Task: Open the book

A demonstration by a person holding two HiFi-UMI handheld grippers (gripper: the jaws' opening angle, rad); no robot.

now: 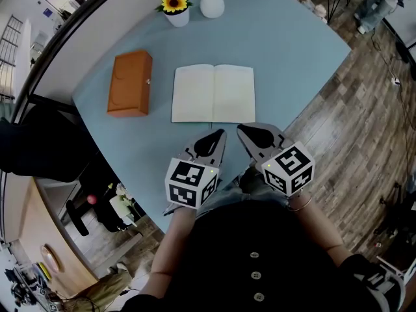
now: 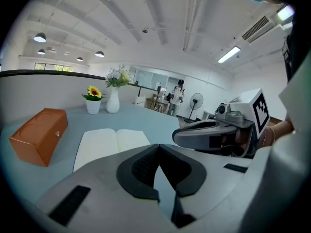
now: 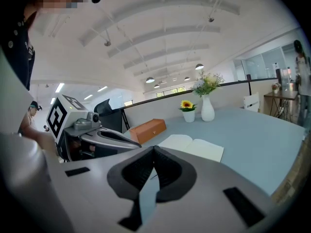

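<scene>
Head view: a cream-paged paper book (image 1: 213,93) lay open and flat, both blank pages facing up, near the middle of a pale blue table with rounded corners (image 1: 292,57). The grey left gripper (image 1: 217,135) and the grey right gripper (image 1: 245,132), each bearing its marker cube, were held side by side at the table's near edge. Their tips pointed toward the book's near edge and stood just short of it, not touching it. The left gripper's tip fell in front of the spine, and the right gripper's tip fell in front of the right page, near its outer corner.

An orange rectangular box with a small clasp (image 1: 130,83) lay to the left of the book, apart from it. Beyond the book, at the table's far edge, a small white pot holding a yellow sunflower (image 1: 175,6) and a white ceramic vase (image 1: 212,2) stood just beside each other. A wood-plank floor (image 1: 354,129) showed to the right of the table.

Left gripper view: the two dark-padded jaws were pressed together at their tips with nothing between them. The book lay ahead and to the left, and the right gripper was alongside on the right.

Right gripper view: the jaws likewise met at their tips and pinched nothing. The book lay ahead and slightly to the right, with the left gripper alongside on the left.
</scene>
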